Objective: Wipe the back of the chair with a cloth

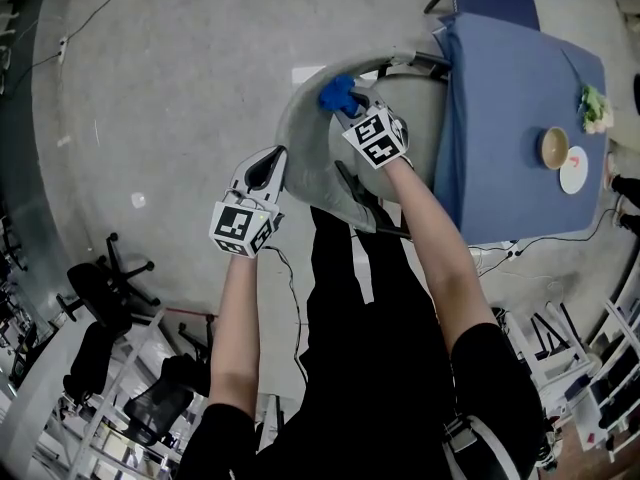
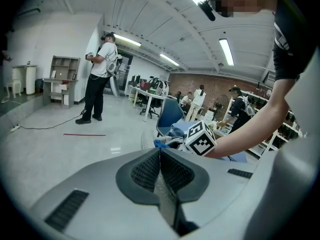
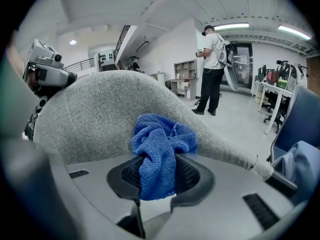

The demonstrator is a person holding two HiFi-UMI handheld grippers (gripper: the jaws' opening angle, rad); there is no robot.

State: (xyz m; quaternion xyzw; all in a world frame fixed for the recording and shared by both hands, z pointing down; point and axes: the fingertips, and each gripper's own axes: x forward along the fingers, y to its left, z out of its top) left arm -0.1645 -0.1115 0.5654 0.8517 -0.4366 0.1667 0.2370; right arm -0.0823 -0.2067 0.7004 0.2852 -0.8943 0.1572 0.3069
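The chair's grey fabric back (image 1: 310, 158) curves in front of me; in the right gripper view the chair back (image 3: 95, 114) fills the left and middle. My right gripper (image 1: 352, 108) is shut on a bunched blue cloth (image 1: 337, 94) pressed against the back's top edge. Between the right gripper's (image 3: 157, 176) jaws the cloth (image 3: 160, 144) bulges out onto the fabric. My left gripper (image 1: 270, 163) is beside the back's left edge, jaws shut with nothing held. The left gripper view shows its shut jaws (image 2: 160, 154), with the right gripper's marker cube (image 2: 202, 138) and cloth (image 2: 161, 143) beyond.
A table with a blue cover (image 1: 510, 118) stands just right of the chair, bearing a bowl (image 1: 554, 148), a plate (image 1: 574, 170) and flowers (image 1: 594, 108). Black office chairs (image 1: 100, 298) stand at lower left. A person (image 2: 100, 79) stands farther off on the grey floor.
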